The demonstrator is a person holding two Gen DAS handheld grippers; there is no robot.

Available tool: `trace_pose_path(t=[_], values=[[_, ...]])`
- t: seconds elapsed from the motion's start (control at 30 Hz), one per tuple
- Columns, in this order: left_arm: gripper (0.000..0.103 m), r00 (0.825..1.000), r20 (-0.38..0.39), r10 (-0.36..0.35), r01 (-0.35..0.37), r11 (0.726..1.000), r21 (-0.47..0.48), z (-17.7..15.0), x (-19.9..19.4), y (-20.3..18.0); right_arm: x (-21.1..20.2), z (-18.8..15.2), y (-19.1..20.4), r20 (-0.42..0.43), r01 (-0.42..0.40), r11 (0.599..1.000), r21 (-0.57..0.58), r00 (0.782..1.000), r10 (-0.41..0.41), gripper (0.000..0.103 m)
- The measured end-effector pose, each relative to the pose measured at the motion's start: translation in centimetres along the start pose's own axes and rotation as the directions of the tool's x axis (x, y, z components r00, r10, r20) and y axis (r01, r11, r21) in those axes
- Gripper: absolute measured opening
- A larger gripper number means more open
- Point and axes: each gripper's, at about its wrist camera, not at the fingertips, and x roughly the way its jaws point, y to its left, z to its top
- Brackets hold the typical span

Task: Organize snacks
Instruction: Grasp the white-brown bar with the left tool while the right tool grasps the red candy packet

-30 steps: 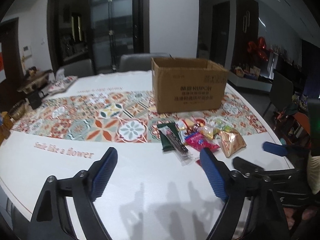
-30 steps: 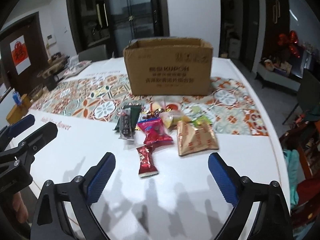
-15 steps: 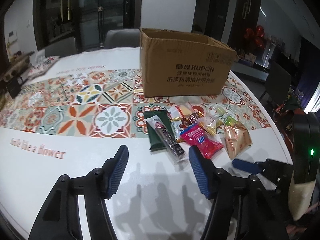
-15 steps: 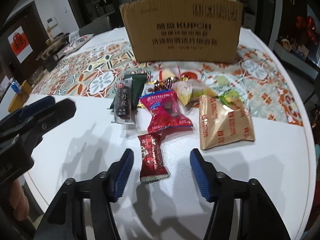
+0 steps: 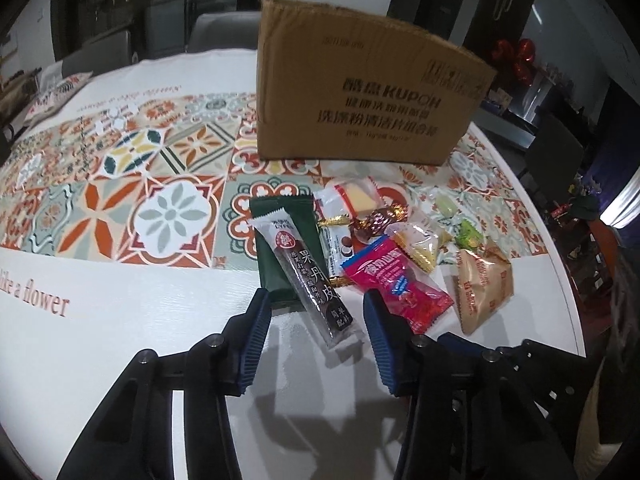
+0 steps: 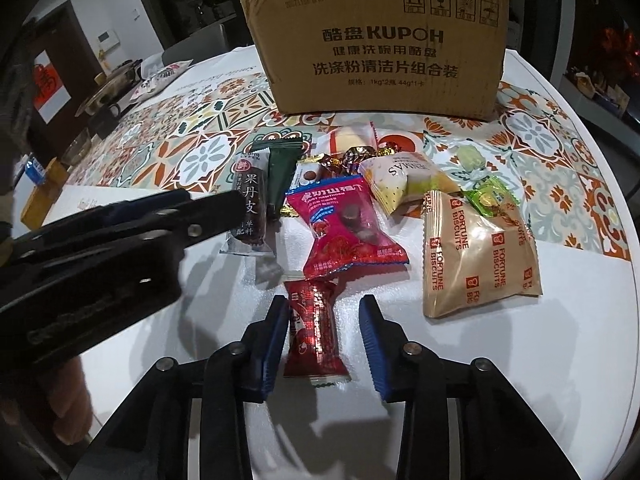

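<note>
I'm bringing both tongs down on the snack pile in front of the cardboard box (image 6: 376, 44), which is standing on the patterned tablecloth (image 5: 120, 184).

Left gripper (image 5: 316, 312): jaws partly open and closing. The near end of the long dark fruit-leather bar (image 5: 310, 276) is lying between the blue pads (image 5: 256, 336), and I'm seeing a gap on both sides, so nothing gripped. That bar is lying across a dark green packet (image 5: 280, 240).

Right gripper (image 6: 324, 316): jaws narrower, also closing. The small red candy wrapper (image 6: 314, 332) is sitting between them, flat on the white table (image 6: 500, 360). The left-side pad looks to be touching its edge, the other pad is apart from it. I'm not calling it a grip.

The rest is staying in the pile: pink hawthorn packet (image 6: 344, 228) just beyond the red wrapper, gold Fortune Biscuits bag (image 6: 476, 252) to the right, small green candy (image 6: 486, 198) at the bag's top corner, pale yellow packet (image 6: 404, 178) nearer the box.
</note>
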Motion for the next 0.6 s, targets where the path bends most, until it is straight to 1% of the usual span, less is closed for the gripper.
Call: trace_pose_path(t=[0.1, 0.2, 0.27, 0.33, 0.43, 0.53, 0.6], values=[[0.042, 1.0, -0.025, -0.004, 0.003, 1.0, -0.018, 0.1, 0.9, 0.2, 0.3, 0.2, -0.1, -0.004, -0.007, 1.0, 0.008, 1.0, 0.007, 0.033], [0.041, 1.0, -0.029, 0.0, 0.0, 1.0, -0.015, 0.1, 1.3, 0.1, 0.6, 0.3, -0.3, -0.012, -0.015, 1.0, 0.019, 1.0, 0.015, 0.032], [0.04, 0.999, -0.037, -0.004, 0.003, 1.0, -0.022, 0.1, 1.7, 0.2, 0.8, 0.4, -0.4, -0.016, -0.02, 0.999, 0.025, 1.0, 0.02, 0.029], [0.033, 0.999, -0.053, -0.003, 0.002, 1.0, -0.028, 0.1, 2.1, 0.3, 1.0, 0.4, -0.4, -0.024, -0.025, 0.999, 0.028, 0.999, 0.026, 0.026], [0.026, 0.998, -0.061, -0.008, 0.006, 0.999, -0.038, 0.1, 2.4, 0.3, 1.1, 0.4, -0.5, -0.023, -0.025, 0.999, 0.031, 0.999, 0.025, 0.024], [0.021, 0.999, -0.053, -0.001, -0.001, 0.999, -0.033, 0.0, 2.4, 0.5, 1.1, 0.4, -0.4, -0.024, -0.027, 0.999, 0.036, 0.999, 0.028, 0.024], [0.02, 0.999, -0.046, -0.002, 0.001, 1.0, -0.027, -0.1, 2.2, 0.4, 1.0, 0.4, -0.4, -0.023, -0.023, 0.999, 0.037, 0.999, 0.024, 0.023]])
